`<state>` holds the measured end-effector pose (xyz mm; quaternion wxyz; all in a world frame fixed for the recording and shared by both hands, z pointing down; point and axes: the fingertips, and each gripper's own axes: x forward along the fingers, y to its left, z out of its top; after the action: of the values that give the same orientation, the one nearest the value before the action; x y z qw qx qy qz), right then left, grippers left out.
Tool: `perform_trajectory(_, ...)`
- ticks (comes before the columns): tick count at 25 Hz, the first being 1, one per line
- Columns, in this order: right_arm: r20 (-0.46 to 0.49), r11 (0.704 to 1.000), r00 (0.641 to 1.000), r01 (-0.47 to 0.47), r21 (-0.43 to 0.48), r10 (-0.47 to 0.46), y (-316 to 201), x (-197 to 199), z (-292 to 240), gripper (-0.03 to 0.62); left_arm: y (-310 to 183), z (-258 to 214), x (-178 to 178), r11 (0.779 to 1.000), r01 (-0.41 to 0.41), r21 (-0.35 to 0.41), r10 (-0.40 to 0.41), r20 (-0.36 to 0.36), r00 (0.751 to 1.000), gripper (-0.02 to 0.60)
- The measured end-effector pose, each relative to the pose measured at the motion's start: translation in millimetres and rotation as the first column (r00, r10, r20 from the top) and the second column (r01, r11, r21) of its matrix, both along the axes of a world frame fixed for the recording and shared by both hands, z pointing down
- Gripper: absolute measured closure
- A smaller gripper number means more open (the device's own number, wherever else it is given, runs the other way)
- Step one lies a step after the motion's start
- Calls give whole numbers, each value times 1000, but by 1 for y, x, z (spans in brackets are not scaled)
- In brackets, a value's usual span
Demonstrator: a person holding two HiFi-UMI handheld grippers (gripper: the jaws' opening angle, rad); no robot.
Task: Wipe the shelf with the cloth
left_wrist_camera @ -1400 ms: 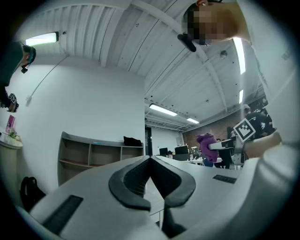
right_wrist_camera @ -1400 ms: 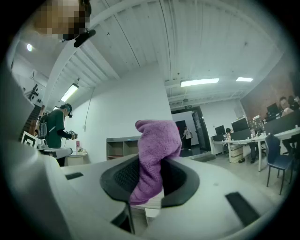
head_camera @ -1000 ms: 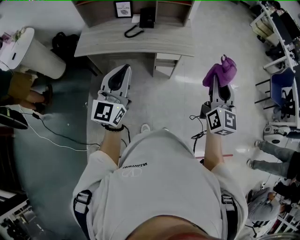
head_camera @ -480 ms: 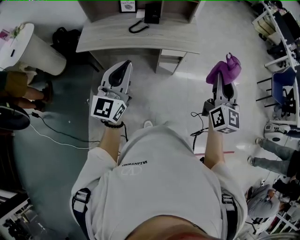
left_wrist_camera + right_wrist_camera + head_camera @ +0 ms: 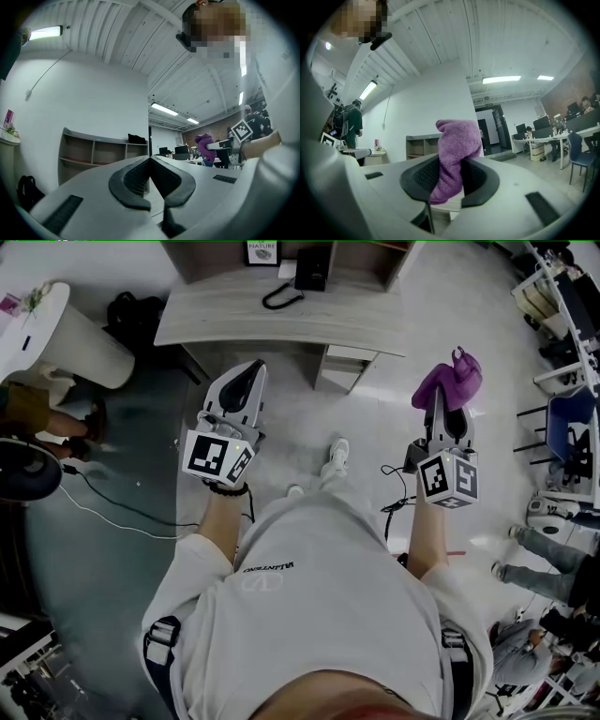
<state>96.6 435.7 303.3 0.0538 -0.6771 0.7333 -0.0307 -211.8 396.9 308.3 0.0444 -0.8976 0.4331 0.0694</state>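
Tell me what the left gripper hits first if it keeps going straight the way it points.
The left gripper would most likely meet the shelf first. Only bare floor shows between them, though depth is hard to judge.

Pale glossy floor (image 5: 506,474), white wall (image 5: 93,93)

The right gripper (image 5: 451,165) has its grey jaws closed on a fluffy purple terry cloth (image 5: 457,145), which sticks up above them; a pale open-fronted wooden shelf unit (image 5: 419,146) stands well behind, against a white wall (image 5: 436,103)
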Motion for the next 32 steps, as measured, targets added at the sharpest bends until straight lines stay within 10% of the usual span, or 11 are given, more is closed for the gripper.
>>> perform_trajectory(32, 17, 958, 959, 284, -42, -283, -297, 83, 18, 493, -242, 4, 141, 992, 127, -21, -126, 46, 991, 581)
